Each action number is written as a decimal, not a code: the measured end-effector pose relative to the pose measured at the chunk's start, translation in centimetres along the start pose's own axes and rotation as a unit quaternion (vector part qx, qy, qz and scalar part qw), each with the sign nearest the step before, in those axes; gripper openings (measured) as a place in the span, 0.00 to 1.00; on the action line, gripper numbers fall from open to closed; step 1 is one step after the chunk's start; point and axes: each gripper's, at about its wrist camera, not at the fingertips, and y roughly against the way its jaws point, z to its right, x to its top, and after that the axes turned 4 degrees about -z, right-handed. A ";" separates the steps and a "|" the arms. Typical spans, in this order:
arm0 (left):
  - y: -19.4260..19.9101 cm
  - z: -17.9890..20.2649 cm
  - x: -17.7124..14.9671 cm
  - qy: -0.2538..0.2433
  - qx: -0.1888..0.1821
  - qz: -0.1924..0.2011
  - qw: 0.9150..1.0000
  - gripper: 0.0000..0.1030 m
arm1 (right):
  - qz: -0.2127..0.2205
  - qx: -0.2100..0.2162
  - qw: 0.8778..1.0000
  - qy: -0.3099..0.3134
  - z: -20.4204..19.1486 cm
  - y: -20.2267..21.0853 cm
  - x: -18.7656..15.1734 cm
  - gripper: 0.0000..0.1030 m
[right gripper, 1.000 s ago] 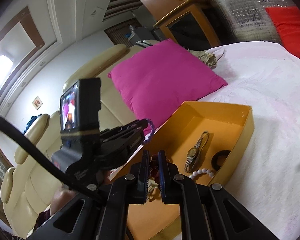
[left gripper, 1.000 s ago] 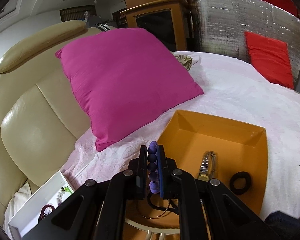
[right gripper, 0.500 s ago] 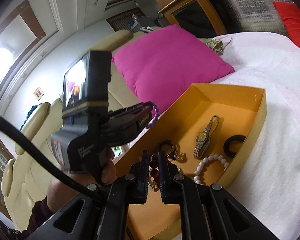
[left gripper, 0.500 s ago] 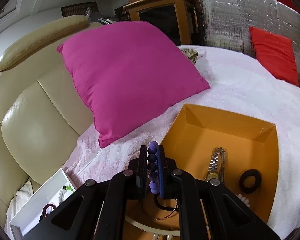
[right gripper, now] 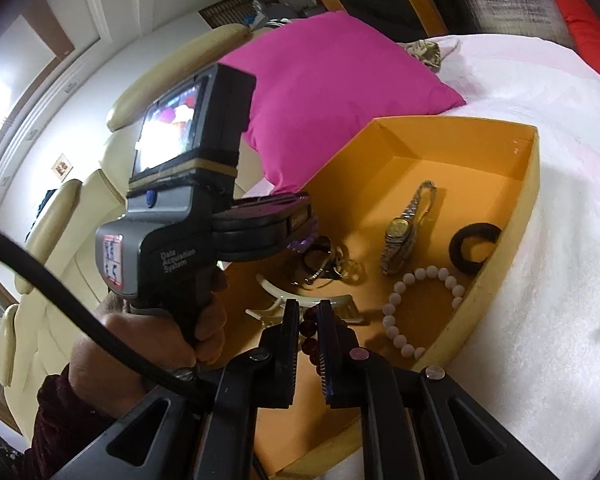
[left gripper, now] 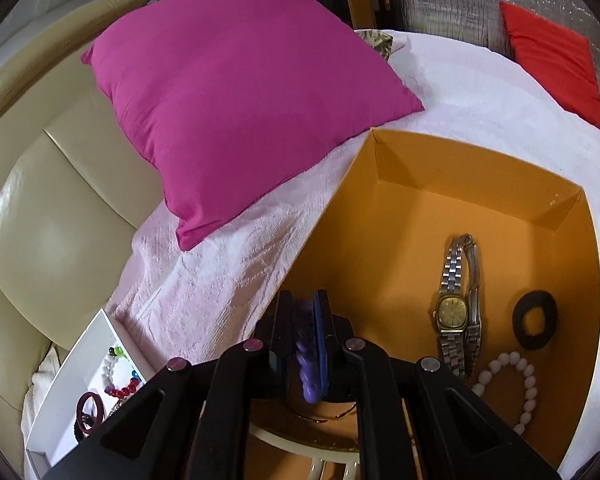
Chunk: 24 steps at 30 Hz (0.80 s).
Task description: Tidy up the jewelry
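Observation:
My left gripper is shut on a purple bead bracelet over the near left part of the orange box. In the right wrist view that left gripper hangs over a tangle of chains in the box, the purple beads under its tip. My right gripper holds a dark red bead bracelet low over the box's near end. Its jaws are opening, with the beads still between the pads. A watch, a black ring and a white bead bracelet lie in the box.
The box sits on a pale pink blanket beside a magenta pillow. A white box with beaded bracelets stands at the lower left, by the cream sofa. A cream bangle lies in the orange box. A person's hand grips the left gripper's handle.
Both grippers have sunk toward the orange box and tilted further down. The gap between the right gripper's fingers has widened a little. Each bracelet stays between its pads.

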 end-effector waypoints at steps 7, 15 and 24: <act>3.3 0.1 -0.2 -0.001 0.030 0.043 0.999 0.61 | 0.006 -0.001 1.000 -0.003 0.2 1.7 0.2 0.12; 13.0 -1.8 -3.5 0.027 0.061 0.131 0.989 0.84 | 0.084 -0.023 0.996 -0.010 -1.0 8.4 -0.2 0.12; 22.6 -4.5 -7.9 0.041 0.121 0.188 0.974 0.92 | 0.110 -0.103 0.989 0.013 -6.8 14.8 -2.4 0.23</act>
